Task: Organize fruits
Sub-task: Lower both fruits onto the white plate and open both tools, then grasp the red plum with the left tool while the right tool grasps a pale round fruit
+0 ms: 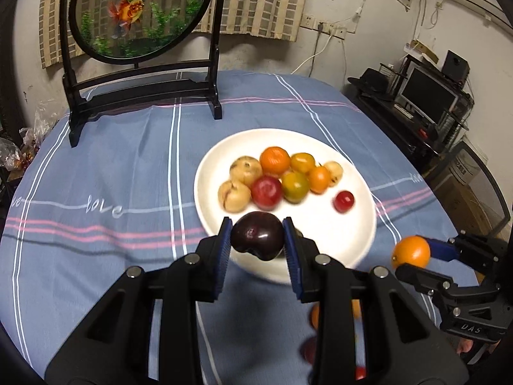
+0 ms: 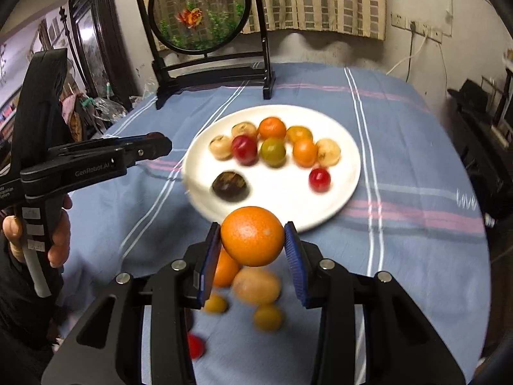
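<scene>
My left gripper (image 1: 258,224) is shut on a dark purple plum (image 1: 256,239), held just above the near rim of the white plate (image 1: 320,234). The right gripper (image 2: 252,227) is shut on an orange (image 2: 251,235), in front of the plate (image 2: 282,192). Several fruits lie on the plate: tan ones, oranges, a red plum (image 1: 266,192) and a small red fruit (image 1: 343,201). A dark brown fruit (image 2: 230,185) also rests on it. The left wrist view shows the right gripper (image 1: 413,256) with its orange (image 1: 411,252) at the right. In the right wrist view the left gripper (image 2: 162,146) reaches in from the left.
Loose fruits lie blurred on the blue striped cloth under the grippers: an orange one (image 2: 224,269), a tan one (image 2: 256,285), yellow ones (image 2: 267,317) and a red one (image 2: 195,346). A black-framed round goldfish screen (image 1: 141,12) stands at the table's back. A hand (image 2: 59,240) grips the left tool's handle.
</scene>
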{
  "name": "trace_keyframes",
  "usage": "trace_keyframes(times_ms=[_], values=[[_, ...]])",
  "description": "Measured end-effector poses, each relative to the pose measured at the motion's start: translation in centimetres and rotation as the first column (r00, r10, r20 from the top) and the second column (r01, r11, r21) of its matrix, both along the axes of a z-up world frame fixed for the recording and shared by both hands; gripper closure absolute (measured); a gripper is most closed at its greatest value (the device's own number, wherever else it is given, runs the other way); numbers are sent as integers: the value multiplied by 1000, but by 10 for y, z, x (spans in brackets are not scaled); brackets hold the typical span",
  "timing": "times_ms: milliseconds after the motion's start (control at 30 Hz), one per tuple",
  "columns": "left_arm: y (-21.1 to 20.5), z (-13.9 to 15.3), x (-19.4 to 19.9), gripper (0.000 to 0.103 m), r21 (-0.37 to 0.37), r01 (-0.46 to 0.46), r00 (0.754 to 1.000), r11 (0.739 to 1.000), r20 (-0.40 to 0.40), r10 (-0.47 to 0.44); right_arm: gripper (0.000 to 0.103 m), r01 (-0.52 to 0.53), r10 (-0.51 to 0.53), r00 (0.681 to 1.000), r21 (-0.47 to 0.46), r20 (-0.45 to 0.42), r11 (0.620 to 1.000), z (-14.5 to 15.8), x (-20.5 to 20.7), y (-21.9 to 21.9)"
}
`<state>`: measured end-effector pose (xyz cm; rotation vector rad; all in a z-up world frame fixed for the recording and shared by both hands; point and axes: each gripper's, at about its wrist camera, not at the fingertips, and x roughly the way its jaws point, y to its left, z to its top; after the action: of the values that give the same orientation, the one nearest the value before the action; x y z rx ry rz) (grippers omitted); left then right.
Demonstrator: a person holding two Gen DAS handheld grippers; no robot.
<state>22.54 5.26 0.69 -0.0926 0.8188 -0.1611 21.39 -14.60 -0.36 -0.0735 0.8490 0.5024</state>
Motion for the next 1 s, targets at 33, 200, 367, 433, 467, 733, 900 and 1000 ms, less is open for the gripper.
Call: trace_keyframes(times_ms=[33, 200, 367, 433, 467, 733, 900, 1000], values=[[0, -2, 7, 71, 5, -3, 1000, 1000, -4, 3, 63, -5, 5, 1000, -3, -2, 1000, -1, 11, 2], [0, -26, 45, 71, 17, -19, 998, 1000, -56, 20, 63, -8, 7, 1000, -49, -12, 999, -19, 67, 16], [3, -45, 62, 71, 18, -28, 995, 999, -96, 30, 63, -8, 3, 998, -77, -62, 997, -46, 105, 25], [3, -48, 65, 71, 21, -28, 994, 999, -100, 30, 63, -11, 6, 998, -78, -70, 997, -51, 110, 26], [3, -49, 66, 71, 22, -28, 994, 999, -102, 30, 63, -11, 6, 997, -77, -70, 997, -52, 110, 26], [5, -36, 67, 45, 10, -57, 995, 998, -78, 57, 36, 6, -4, 999, -56, 39, 998, -34, 106, 22], [6, -1, 27, 35, 10, -54, 998, 998, -10, 54, 35, 40, -37, 997, -50, 64, 998, -4, 76, 5], [2, 13, -15, 27, -10, -28, 999, 1000, 36, 28, 31, 49, -47, 997, -21, 62, 999, 5, 40, -9]])
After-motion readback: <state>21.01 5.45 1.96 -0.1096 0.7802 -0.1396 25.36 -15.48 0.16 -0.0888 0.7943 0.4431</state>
